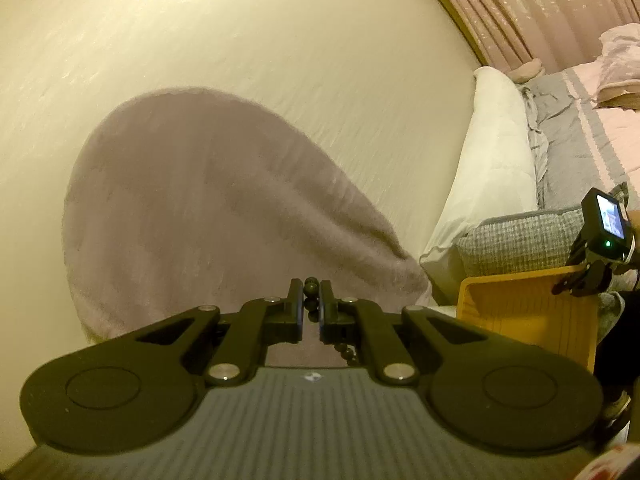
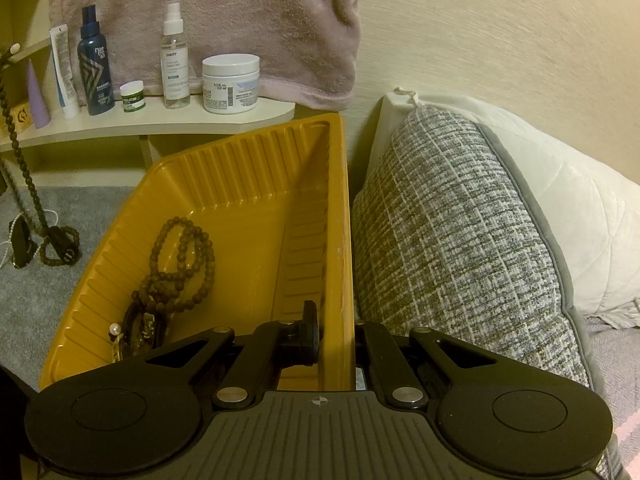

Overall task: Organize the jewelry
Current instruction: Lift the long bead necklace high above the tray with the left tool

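We hold the left tool (image 1: 311,306) raised before a cream wall, its 2 fingers pinching a dark bead strand (image 1: 311,286). 1 bead shows just above the fingertips, and more of the strand (image 1: 347,354) hangs below the right finger. In the right wrist view the same strand (image 2: 18,148) runs from the upper left edge down to a coil on the grey surface (image 2: 60,280), well left of the right tool.

We keep the right tool (image 2: 336,338) clamped on the right wall of the orange tray (image 2: 340,208): 1 finger sits inside the tray, the other outside it, against a grey woven cushion (image 2: 460,240). Inside the tray, left of this tool, lie a brown bead necklace (image 2: 184,264) and a small heap of dark pieces with 1 pearl (image 2: 115,328). Beyond the tray, a shelf (image 2: 160,118) carries bottles and jars before a hanging pink towel (image 2: 240,20).
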